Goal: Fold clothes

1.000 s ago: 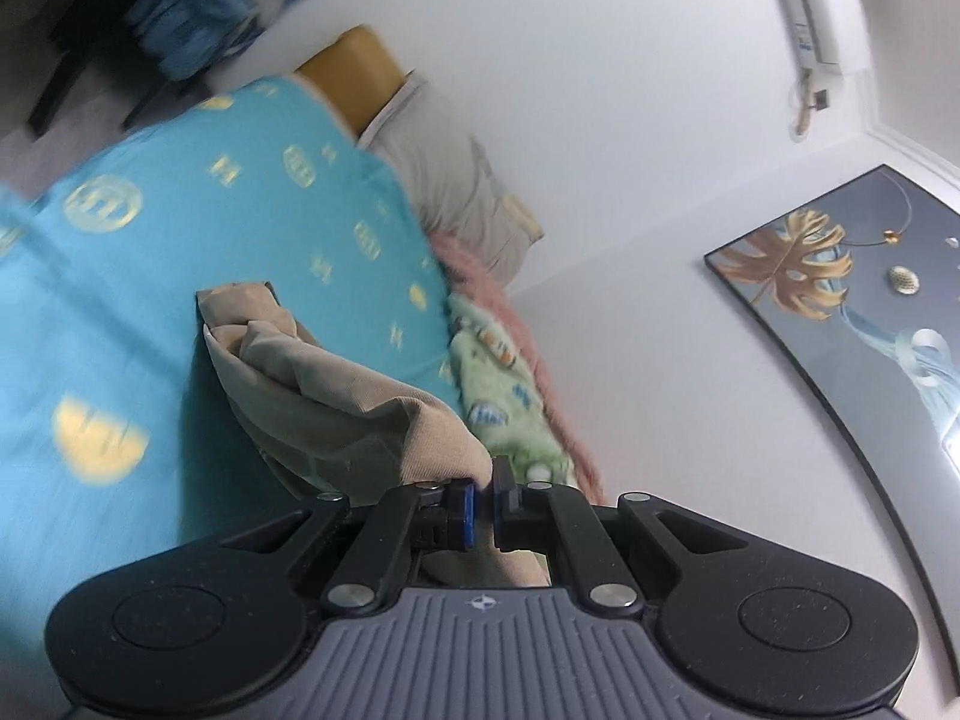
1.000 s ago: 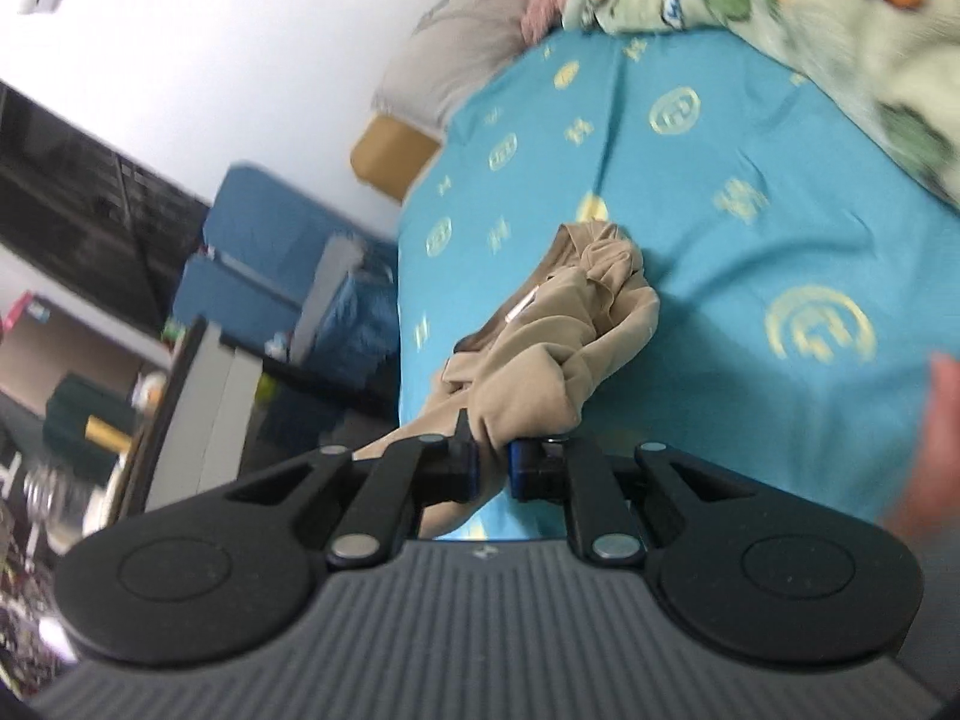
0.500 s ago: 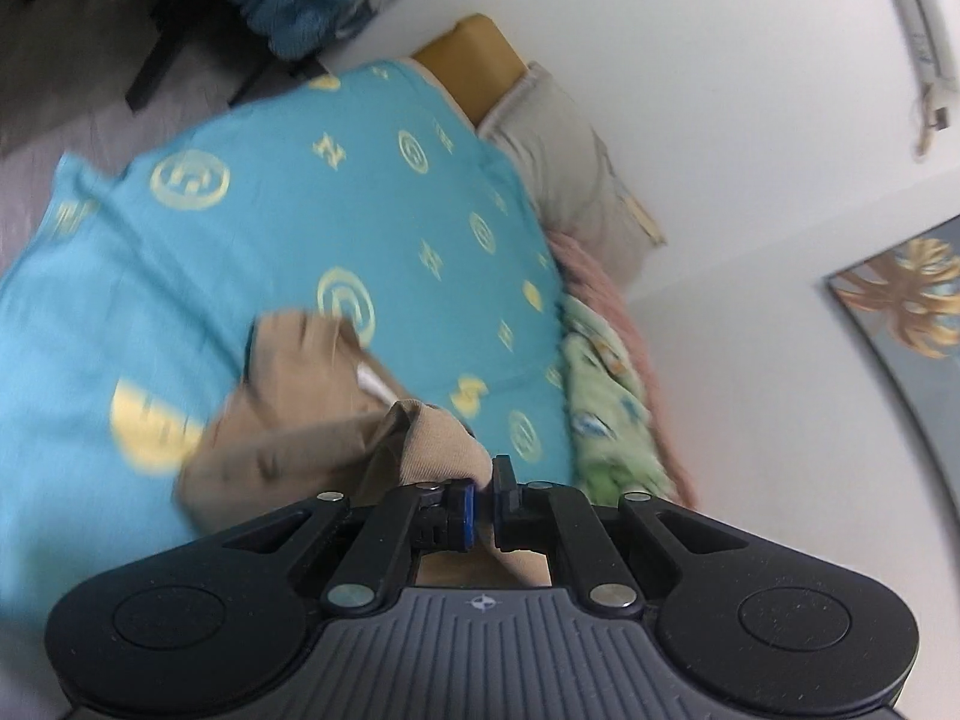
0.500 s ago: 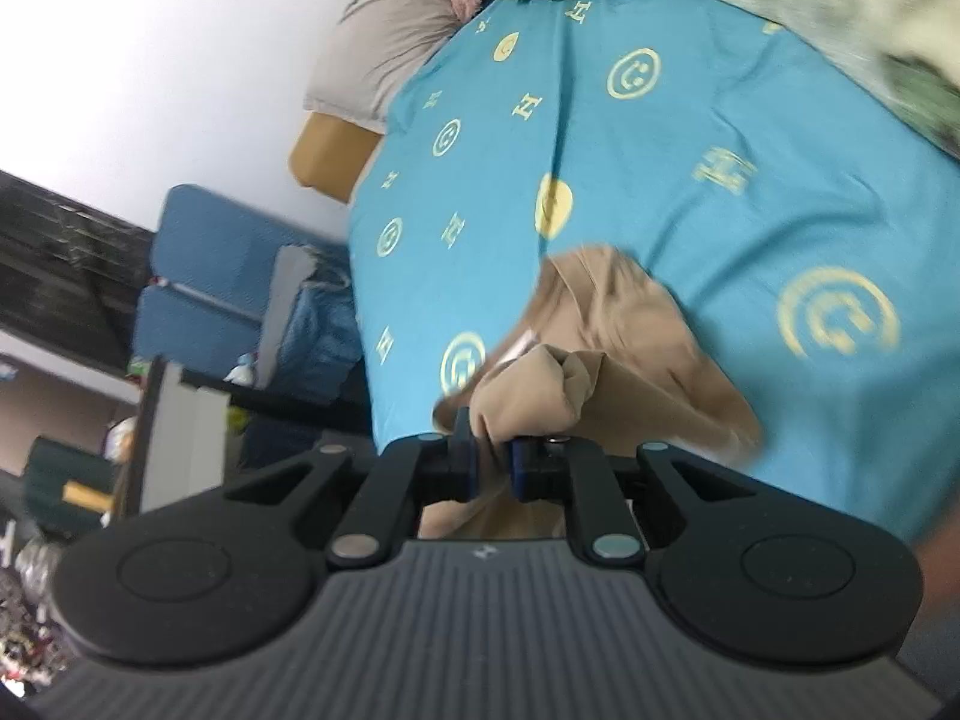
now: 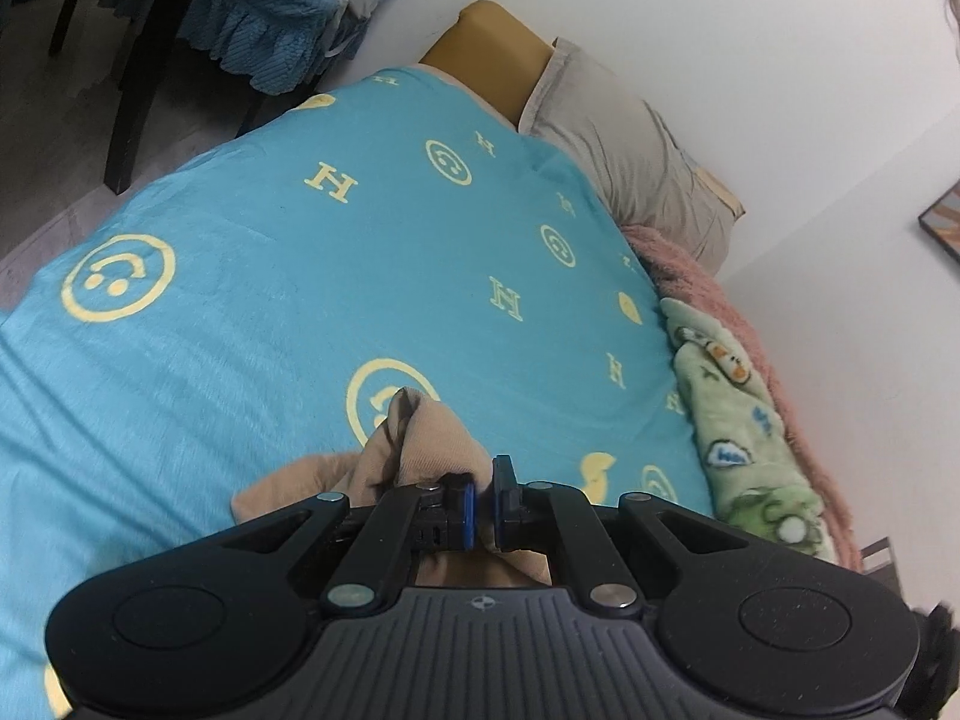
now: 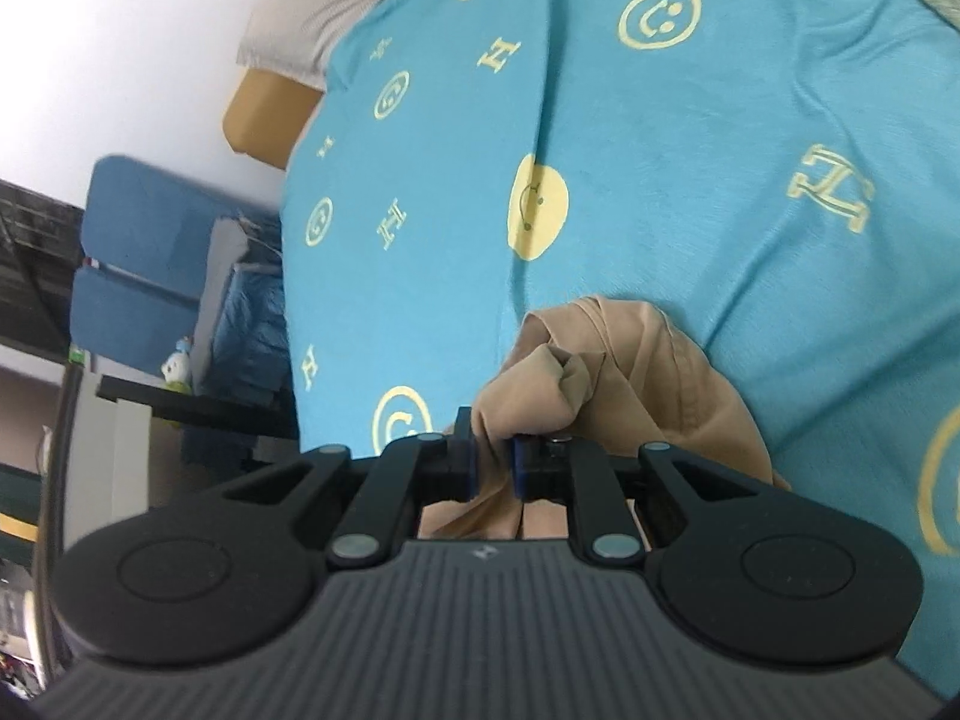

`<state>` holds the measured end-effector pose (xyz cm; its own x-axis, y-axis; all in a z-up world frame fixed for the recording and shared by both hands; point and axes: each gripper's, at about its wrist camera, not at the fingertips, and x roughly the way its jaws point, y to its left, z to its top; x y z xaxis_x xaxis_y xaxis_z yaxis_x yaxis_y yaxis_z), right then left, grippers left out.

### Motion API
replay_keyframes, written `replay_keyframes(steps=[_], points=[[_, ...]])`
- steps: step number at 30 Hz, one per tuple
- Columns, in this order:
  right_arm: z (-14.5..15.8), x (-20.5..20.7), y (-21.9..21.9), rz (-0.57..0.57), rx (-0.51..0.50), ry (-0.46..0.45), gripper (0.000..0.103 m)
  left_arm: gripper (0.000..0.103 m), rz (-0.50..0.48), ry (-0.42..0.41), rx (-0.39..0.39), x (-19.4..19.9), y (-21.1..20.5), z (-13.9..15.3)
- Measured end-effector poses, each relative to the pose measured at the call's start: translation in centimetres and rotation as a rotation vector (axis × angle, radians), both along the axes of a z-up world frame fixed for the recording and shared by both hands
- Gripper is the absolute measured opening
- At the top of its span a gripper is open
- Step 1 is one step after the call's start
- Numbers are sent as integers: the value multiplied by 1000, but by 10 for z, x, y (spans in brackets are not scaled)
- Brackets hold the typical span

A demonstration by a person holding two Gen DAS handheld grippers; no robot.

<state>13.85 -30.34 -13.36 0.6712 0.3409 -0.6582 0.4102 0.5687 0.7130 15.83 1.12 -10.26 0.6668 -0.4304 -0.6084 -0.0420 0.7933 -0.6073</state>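
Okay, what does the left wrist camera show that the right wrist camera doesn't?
Only the left wrist view shows the green cartoon-print blanket, the pink fuzzy blanket beside it and a framed picture's corner on the wall. Only the right wrist view shows a small toy figure on a dark shelf and the blue seat cushions. Both show the teal smiley-print bedspread, the grey pillow, and a gripper, left gripper or right gripper, with jaws shut on the tan garment.
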Motion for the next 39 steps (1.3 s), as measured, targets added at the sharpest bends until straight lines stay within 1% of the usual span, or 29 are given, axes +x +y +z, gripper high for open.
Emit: replay_keyframes(steps=[1,7,9,10,11,12,13,14,15,16,17,20,21,22,23,24,26,27,29,34,36,39], points=[[-2,5,1,8,-4,6,15,6,-8,0,12,3,-1,-3],[8,6,15,111,-47,-67,16,7,-53,-1,84,24,-9,-22],[11,7,20,145,-62,-91,20,9,-76,-13,117,22,-12,-21],[13,7,22,162,-69,-104,29,22,-88,-30,132,19,-13,-18],[14,7,25,179,-76,-116,37,32,-99,-47,146,16,-15,-14],[16,7,27,197,-83,-128,59,54,-111,-64,160,13,-16,-11],[17,7,30,214,-90,-140,84,67,-122,-81,174,9,-18,-8],[19,8,32,231,-97,-152,92,72,-134,-98,188,6,-19,-5],[21,8,35,248,-104,-164,90,80,-145,-115,202,3,-21,-2],[22,8,37,265,-112,-177,90,82,-157,-132,216,0,-22,1],[29,3,44,289,-154,-206,90,82,-169,-149,230,-3,-24,4],[40,-13,56,301,-264,-270,89,82,-203,-200,272,-13,-28,14],[41,-17,57,302,-294,-284,88,82,-209,-193,284,-14,-29,11],[42,-21,59,304,-323,-298,75,82,-214,-181,296,-14,-30,7],[38,-19,58,301,-350,-282,67,82,-219,-169,307,-14,-32,3],[34,-17,58,297,-377,-267,65,82,-221,-157,318,-13,-33,-1],[26,-12,56,291,-431,-237,54,82,-217,-130,324,-10,-34,-11],[24,-14,56,292,-441,-235,53,82,-213,-114,317,-8,-32,-15],[21,-16,58,293,-462,-230,52,82,-216,-102,330,-8,-29,-21],[13,-22,60,298,-514,-220,51,80,-236,-87,438,-12,-39,-35],[9,-25,62,299,-534,-215,51,80,-239,-97,466,-18,-41,-34],[5,-29,63,302,-565,-209,51,80,-240,-105,486,-31,-43,-26]])
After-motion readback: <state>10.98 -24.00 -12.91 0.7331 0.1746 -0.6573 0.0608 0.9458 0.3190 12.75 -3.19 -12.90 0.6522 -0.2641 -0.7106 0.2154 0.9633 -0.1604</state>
